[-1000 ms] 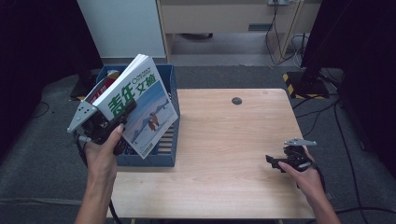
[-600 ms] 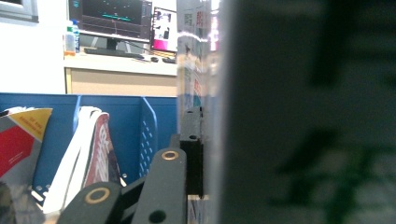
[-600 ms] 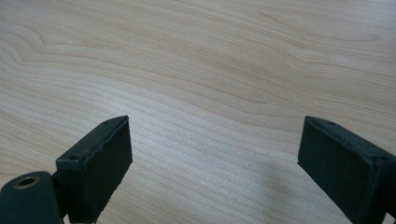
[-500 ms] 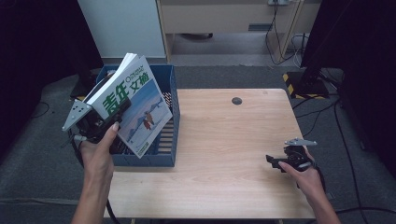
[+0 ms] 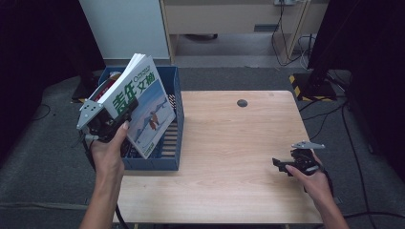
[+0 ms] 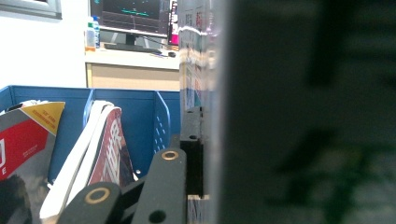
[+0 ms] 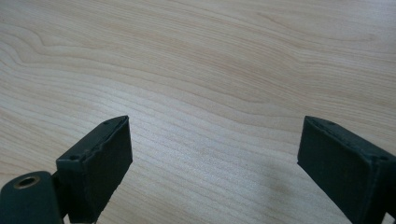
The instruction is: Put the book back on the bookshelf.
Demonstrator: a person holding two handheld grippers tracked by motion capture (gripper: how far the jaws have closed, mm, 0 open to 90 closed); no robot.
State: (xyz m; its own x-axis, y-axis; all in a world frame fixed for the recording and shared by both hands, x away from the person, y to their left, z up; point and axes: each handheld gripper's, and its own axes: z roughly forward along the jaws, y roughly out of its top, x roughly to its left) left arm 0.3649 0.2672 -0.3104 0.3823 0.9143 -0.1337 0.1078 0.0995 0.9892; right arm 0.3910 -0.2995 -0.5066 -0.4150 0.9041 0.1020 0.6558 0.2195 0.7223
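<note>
My left gripper [image 5: 125, 109] is shut on a magazine [image 5: 143, 107] with green characters and a pale blue cover, held tilted over the blue bin [image 5: 175, 143] at the table's left edge. In the left gripper view the magazine [image 6: 299, 112] is a blurred slab against the jaws, its spine edge upright by the gripper [image 6: 198, 154]. Other magazines [image 6: 100, 149] stand inside the bin [image 6: 135, 112]. My right gripper [image 5: 282, 164] rests low over the table's front right, open, with bare wood between its fingers [image 7: 100, 158] in the right gripper view [image 7: 212, 163].
The wooden table [image 5: 229, 143] has a small dark round spot [image 5: 242, 102] near its far edge. A cabinet [image 5: 229, 16] and cables lie on the floor beyond. A black stand [image 5: 320, 71] rises at the right. A monitor [image 6: 133, 16] sits on a desk behind the bin.
The left gripper has carried the magazine leftward and a little lower, over the bin. The right gripper has stayed put.
</note>
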